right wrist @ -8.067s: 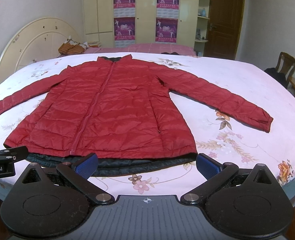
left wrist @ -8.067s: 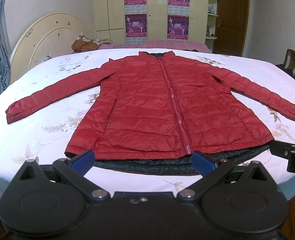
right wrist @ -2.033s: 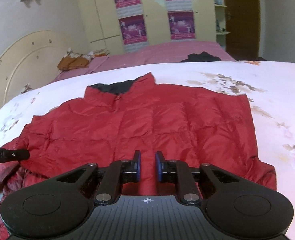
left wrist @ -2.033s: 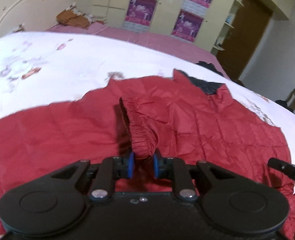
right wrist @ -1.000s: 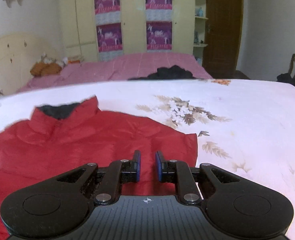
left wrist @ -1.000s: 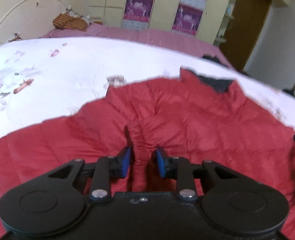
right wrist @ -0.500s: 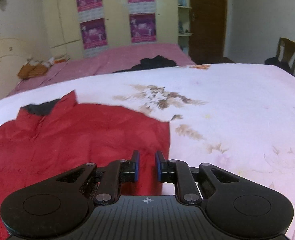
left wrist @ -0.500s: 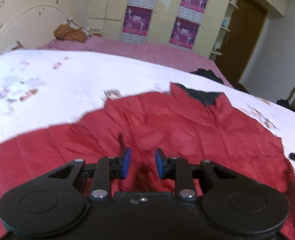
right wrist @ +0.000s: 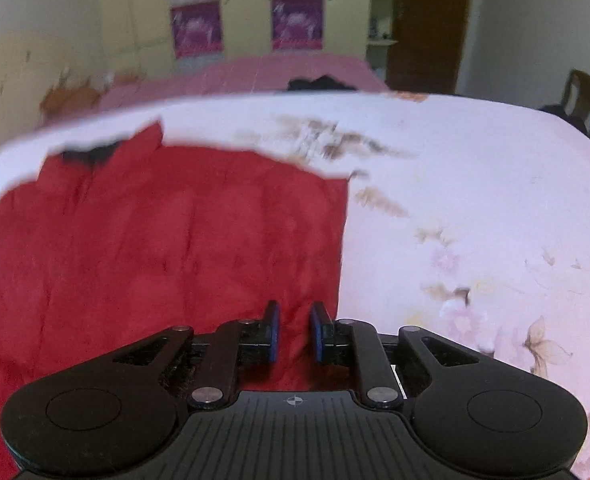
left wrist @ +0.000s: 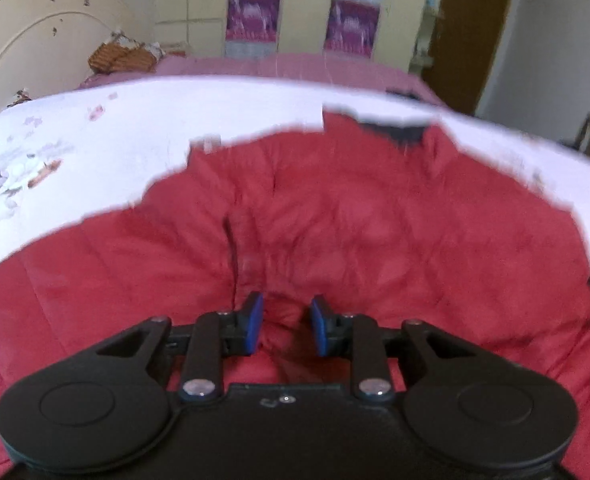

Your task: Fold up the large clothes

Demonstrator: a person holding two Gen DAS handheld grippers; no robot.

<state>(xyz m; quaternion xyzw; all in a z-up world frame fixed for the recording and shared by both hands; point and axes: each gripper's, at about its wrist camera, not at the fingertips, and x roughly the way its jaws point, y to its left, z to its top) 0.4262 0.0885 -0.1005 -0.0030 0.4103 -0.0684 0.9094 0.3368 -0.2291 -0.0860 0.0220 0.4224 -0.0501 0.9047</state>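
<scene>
A red puffer jacket (left wrist: 375,220) lies flat on the floral bed sheet (left wrist: 95,140), its black-lined collar (left wrist: 399,132) at the far side. My left gripper (left wrist: 285,322) is low over the jacket's body and shut on a bunched fold of its red sleeve, whose ridge runs away from the jaws. In the right wrist view the jacket (right wrist: 155,240) fills the left half and ends in a straight right edge. My right gripper (right wrist: 294,330) sits just inside that edge, its jaws narrow with a ridge of red fabric pinched between them.
The white floral sheet (right wrist: 475,200) spreads wide to the right of the jacket. A second bed with a pink cover (left wrist: 275,68) and a cream headboard (left wrist: 35,48) stand behind. A wooden chair (right wrist: 587,100) and a brown door (right wrist: 427,20) are at the far right.
Both grippers have slid a little across the jacket with the same narrow jaws. In the right wrist view the jacket's right edge has drifted left, closer to the jaws.
</scene>
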